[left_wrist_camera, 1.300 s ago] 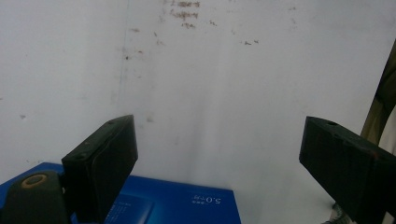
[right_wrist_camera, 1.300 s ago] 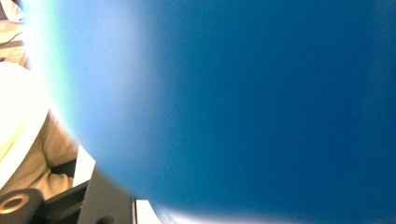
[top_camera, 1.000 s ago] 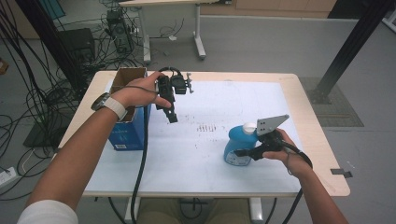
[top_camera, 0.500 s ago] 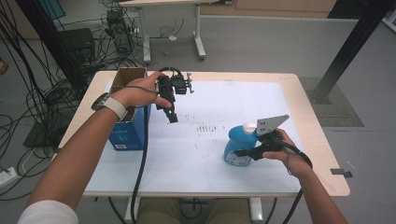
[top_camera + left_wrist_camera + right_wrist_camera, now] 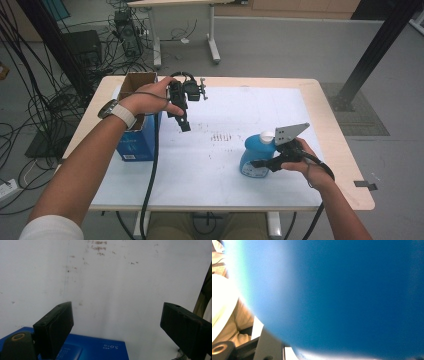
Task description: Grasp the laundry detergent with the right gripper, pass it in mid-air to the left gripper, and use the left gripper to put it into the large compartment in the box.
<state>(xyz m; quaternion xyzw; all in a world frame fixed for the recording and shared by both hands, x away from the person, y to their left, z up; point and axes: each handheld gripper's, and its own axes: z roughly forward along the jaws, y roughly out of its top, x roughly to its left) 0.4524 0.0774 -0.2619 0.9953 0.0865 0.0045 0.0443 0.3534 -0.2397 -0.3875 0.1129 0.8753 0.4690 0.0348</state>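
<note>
Blue plastic, rounded and squat, the bottle (image 5: 254,159) stood upright on the white sheet (image 5: 210,165) near the desk's (image 5: 330,120) right edge, closer to the front edge than the back. Its long axis ran vertically, and its white cap (image 5: 266,136) pointed straight up. The right gripper (image 5: 264,163) was clamped on the bottle's lower body from the right side (in the right gripper view the blue wall (image 5: 342,297) sat pressed up close to the camera), with the grey three-cornered plate (image 5: 290,132) standing above the person's right hand (image 5: 295,156).

To do this hold well, the grip would probably best stay low and level on the widest part, so that the round wall did not slip out of the jaws; any lift should likely go straight up along the bottle's axis, keeping the cap uppermost so nothing could leak.

Further out, the left gripper (image 5: 183,124) hung above the back left part of the desk, tilted down, its jaws wide apart and holding nothing, as the left gripper view confirmed. Below it, at the left edge, stood a blue box (image 5: 135,142) with an open brown cardboard top (image 5: 137,80).
</note>
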